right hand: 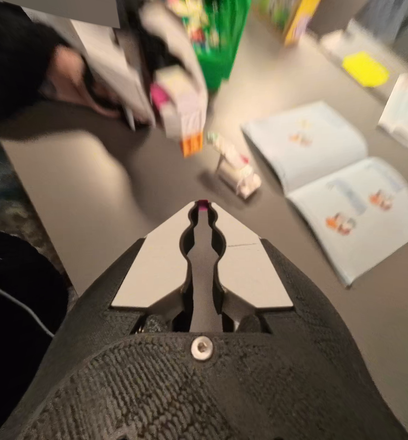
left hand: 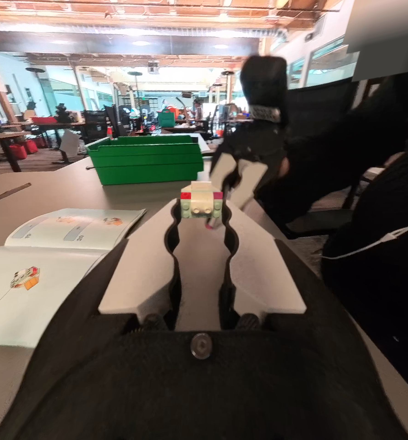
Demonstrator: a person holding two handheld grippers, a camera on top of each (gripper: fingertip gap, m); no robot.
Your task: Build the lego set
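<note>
The left gripper (left hand: pixel 201 208) pinches a small lego assembly (left hand: pixel 201 202) between its fingertips: a cream body with pale green studded plates at the sides, a red piece at its upper left and a magenta one at its upper right. It is held above the grey table (left hand: pixel 55 190). Just beyond it, the right gripper (left hand: pixel 216 223) points down from the upper right, its tips nearly closed on a small magenta brick (left hand: pixel 209 227) that sits just below the assembly. In the right wrist view that same magenta brick (right hand: pixel 203 205) is clamped at the very tip of the right gripper (right hand: pixel 203 207); the left gripper (right hand: pixel 160 95) and the lego assembly (right hand: pixel 174 95) show blurred at upper left, an orange part at the assembly's lower end. An open instruction booklet (left hand: pixel 55 238) lies on the table to the left, with printed pictures of the model; its small print is too blurred to read. A green plastic bin (left hand: pixel 145 159) stands behind. A loose cluster of pale bricks (right hand: pixel 236 169) lies on the table beside the booklet (right hand: pixel 341 190), and a yellow item (right hand: pixel 364 69), blurred, lies farther off.
</note>
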